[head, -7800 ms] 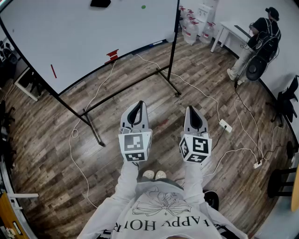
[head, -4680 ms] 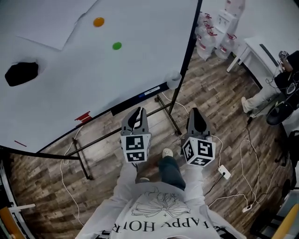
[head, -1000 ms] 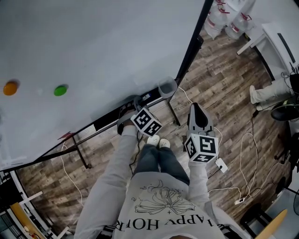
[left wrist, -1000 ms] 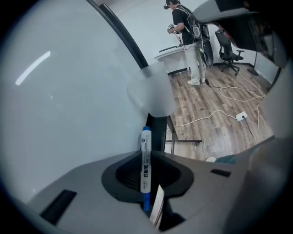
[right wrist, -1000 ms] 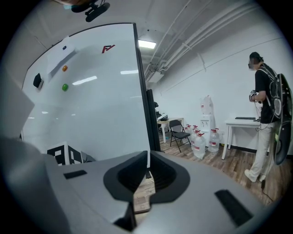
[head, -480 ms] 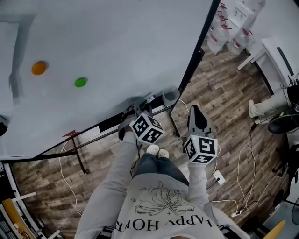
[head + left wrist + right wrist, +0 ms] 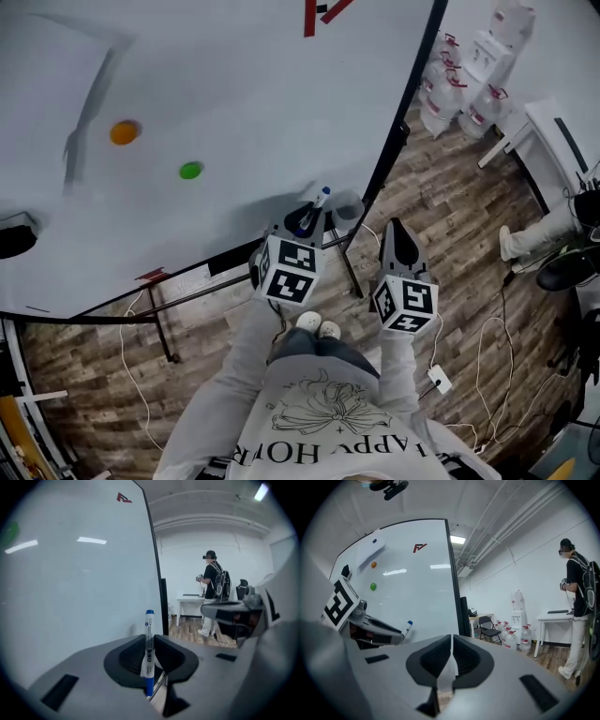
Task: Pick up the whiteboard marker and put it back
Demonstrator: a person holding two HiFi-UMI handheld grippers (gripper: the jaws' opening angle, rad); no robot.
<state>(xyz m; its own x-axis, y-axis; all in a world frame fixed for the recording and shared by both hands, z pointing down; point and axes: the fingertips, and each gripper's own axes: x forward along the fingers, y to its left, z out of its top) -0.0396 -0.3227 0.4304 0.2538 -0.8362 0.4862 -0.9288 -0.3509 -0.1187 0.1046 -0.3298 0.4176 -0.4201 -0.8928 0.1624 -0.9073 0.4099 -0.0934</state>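
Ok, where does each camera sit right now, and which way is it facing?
Head view: on the person's head, looking steeply down at the whiteboard and wood floor; shows sleeves, left tongs, right tongs.
Left gripper view: on the left tongs, looking along jaws closed on the marker, whiteboard alongside.
Right gripper view: on the right tongs, jaws together and empty, facing the whiteboard.
Shared: both gripper views show the marker.

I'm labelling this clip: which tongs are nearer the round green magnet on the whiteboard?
Left. The left tongs, clamping the blue-capped white marker, sit below-right of the round green magnet; the right tongs hang farther right.
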